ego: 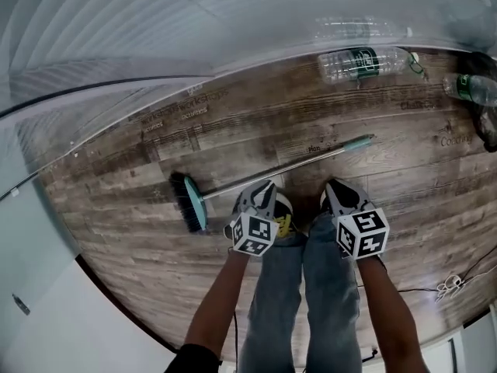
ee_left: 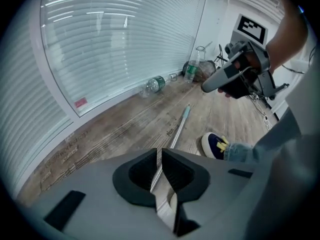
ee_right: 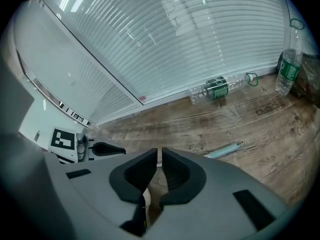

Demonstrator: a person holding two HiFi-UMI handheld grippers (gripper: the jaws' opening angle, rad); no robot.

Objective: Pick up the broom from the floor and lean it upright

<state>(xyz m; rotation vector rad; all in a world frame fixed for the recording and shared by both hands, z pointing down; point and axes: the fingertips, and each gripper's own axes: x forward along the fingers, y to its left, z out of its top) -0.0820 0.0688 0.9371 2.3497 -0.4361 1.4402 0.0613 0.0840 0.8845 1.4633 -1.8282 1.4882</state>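
Wood-plank flooring runs up to a wall of white slatted blinds (ego: 256, 6) at 12 o'clock in the head view. On those planks the broom (ego: 272, 172) lies flat. Its dark-bristled teal head sits toward 9 o'clock, and its thin metal handle slants off toward 2 o'clock, ending in a teal grip.

Just at the handle's 6 o'clock side stand the person's shoes (ego: 284, 207) and blue-jeaned legs (ego: 303, 294), very near the shaft but apart from it.

Over the shoes hang the two tools. The left gripper (ego: 264, 186) is nearer the brush end and the right gripper (ego: 334, 186) is nearer the middle of the shaft. Both point down at the floor and neither touches the broom.

In the left gripper view the black pads are pressed together with only a slit between them. The handle shows through that slit, lying on the floor beyond. In the right gripper view the pads are likewise closed on nothing.

Farther out, at 1 o'clock against the foot of the blinds, a clear bottle with a green label (ego: 361, 63) lies on its side. A second green-labelled bottle (ego: 470, 88) is at 2 o'clock beside a dark heap (ego: 488, 127) that I cannot identify. A thin cable (ego: 450, 286) trails over the floor at 4 o'clock, well apart from the broom.
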